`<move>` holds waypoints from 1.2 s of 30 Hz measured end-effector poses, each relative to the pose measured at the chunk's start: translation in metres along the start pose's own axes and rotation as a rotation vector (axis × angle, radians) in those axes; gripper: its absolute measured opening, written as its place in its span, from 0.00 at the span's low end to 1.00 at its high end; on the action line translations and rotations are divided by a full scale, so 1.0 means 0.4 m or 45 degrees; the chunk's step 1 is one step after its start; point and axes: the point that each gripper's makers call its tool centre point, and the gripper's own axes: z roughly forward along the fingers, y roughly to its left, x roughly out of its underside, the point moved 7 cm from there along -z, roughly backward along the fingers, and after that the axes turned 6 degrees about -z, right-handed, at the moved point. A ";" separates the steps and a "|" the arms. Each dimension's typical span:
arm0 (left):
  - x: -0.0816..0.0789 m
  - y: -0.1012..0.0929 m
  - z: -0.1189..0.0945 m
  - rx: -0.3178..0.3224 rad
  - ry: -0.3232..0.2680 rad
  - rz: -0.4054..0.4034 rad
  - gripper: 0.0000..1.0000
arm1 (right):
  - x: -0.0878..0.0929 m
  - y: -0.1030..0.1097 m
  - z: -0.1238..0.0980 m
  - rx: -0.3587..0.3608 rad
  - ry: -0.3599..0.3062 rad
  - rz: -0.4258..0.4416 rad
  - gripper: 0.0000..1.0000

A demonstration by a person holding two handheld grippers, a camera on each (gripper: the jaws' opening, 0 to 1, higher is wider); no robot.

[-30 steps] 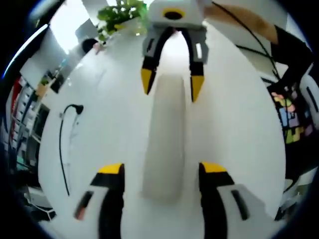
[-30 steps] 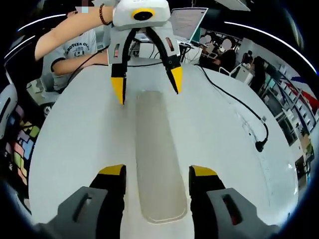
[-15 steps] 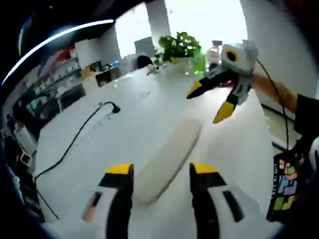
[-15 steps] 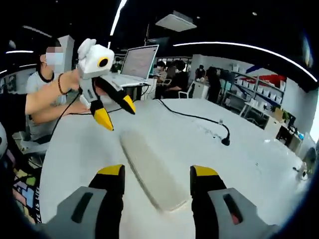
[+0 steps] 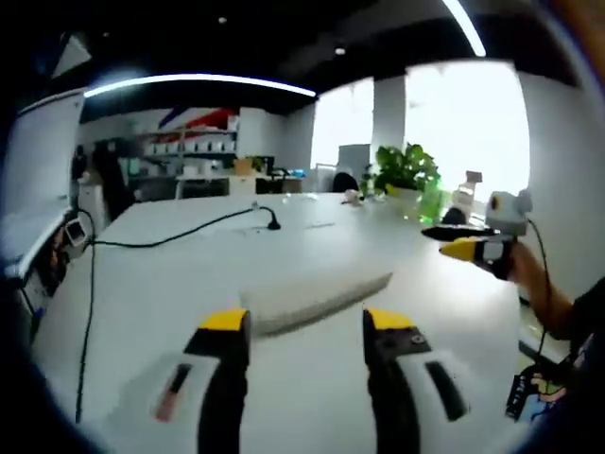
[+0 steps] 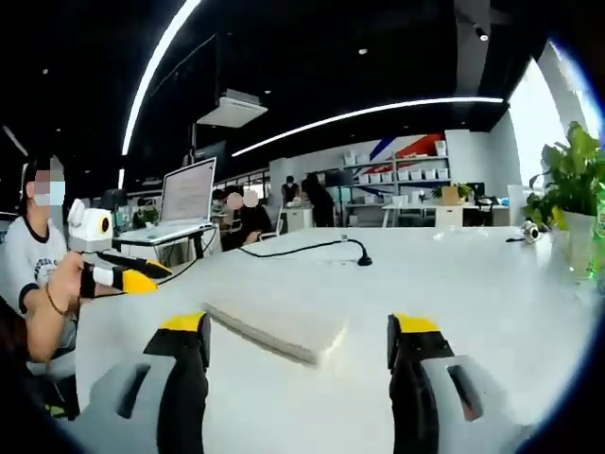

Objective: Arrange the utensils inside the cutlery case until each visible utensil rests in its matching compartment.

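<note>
A long, pale cutlery case point(image 5: 317, 298) lies shut on the white table, and I see no utensils. In the left gripper view it runs crosswise just beyond my left gripper point(image 5: 304, 326), whose jaws stand wide apart with nothing between them. My right gripper point(image 5: 477, 249) hangs off to the right in a hand, clear of the case. In the right gripper view the case point(image 6: 274, 326) lies close ahead of my right gripper point(image 6: 298, 326), also open and holding nothing. The left gripper point(image 6: 121, 276) shows at the far left, held by a hand.
A black cable point(image 5: 170, 232) trails over the table point(image 5: 142, 312) on the left; its plug end point(image 6: 359, 257) lies beyond the case. A potted plant point(image 5: 406, 170) and a bottle stand at the far edge. A laptop point(image 6: 184, 194) is open at the back, with seated people behind.
Both grippers have dropped from a steep look down onto the case to a low, level look across the table, and each now sits farther from the other. The case has not moved.
</note>
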 end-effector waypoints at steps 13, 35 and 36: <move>-0.004 -0.021 -0.073 -0.094 -0.064 -0.073 0.91 | -0.008 -0.031 -0.102 0.159 0.008 0.033 0.99; -0.115 -0.085 -0.244 -0.031 -0.310 -0.077 1.00 | -0.138 -0.068 -0.343 0.408 -0.108 -0.028 0.99; -0.119 -0.089 -0.253 -0.031 -0.318 -0.068 1.00 | -0.136 -0.064 -0.344 0.395 -0.099 -0.029 0.99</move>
